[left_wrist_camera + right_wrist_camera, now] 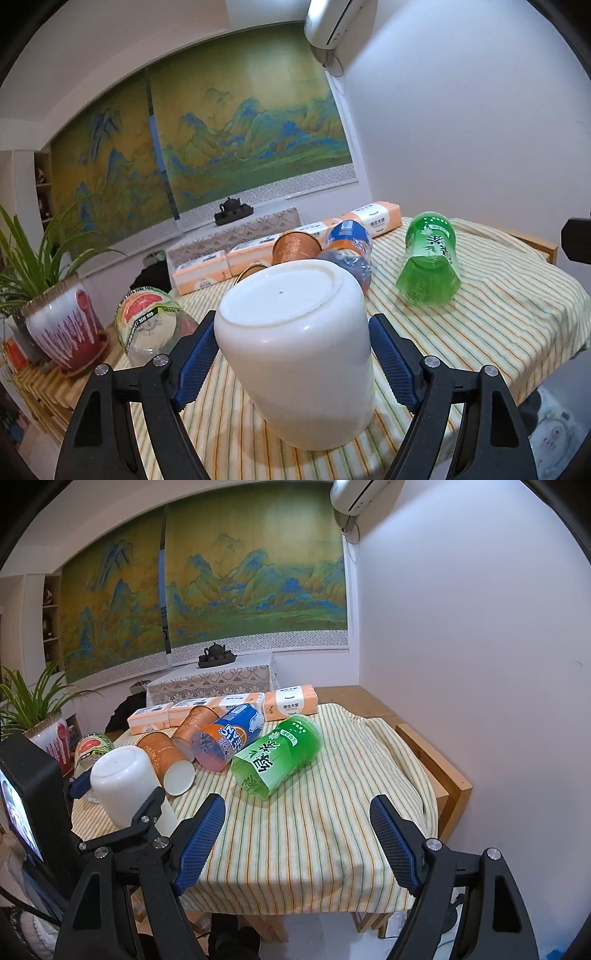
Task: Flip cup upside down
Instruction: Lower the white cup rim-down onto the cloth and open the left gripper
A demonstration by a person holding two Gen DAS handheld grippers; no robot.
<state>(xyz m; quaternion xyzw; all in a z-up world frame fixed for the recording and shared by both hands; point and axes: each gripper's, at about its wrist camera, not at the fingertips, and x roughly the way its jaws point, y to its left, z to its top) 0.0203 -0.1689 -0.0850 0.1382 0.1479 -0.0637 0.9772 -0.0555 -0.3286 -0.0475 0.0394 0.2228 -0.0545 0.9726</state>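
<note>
A white cup (299, 354) stands upside down on the striped tablecloth (480, 314), base up and a little tilted. My left gripper (295, 354) is around it with jaws wide; the left pad (195, 365) touches or nearly touches the cup's side, the right pad (393, 365) stands just clear. In the right wrist view the same cup (122, 779) sits at the table's left edge with the left gripper (114, 794) around it. My right gripper (297, 845) is open and empty over the table's front edge.
Lying on the cloth are a green bottle (279, 755), an orange-and-blue bottle (229, 738), two orange paper cups (166, 757) and a watermelon-label bottle (155, 321). Tissue packs (221, 709) line the back. A potted plant (62, 325) stands at the left. The wall is to the right.
</note>
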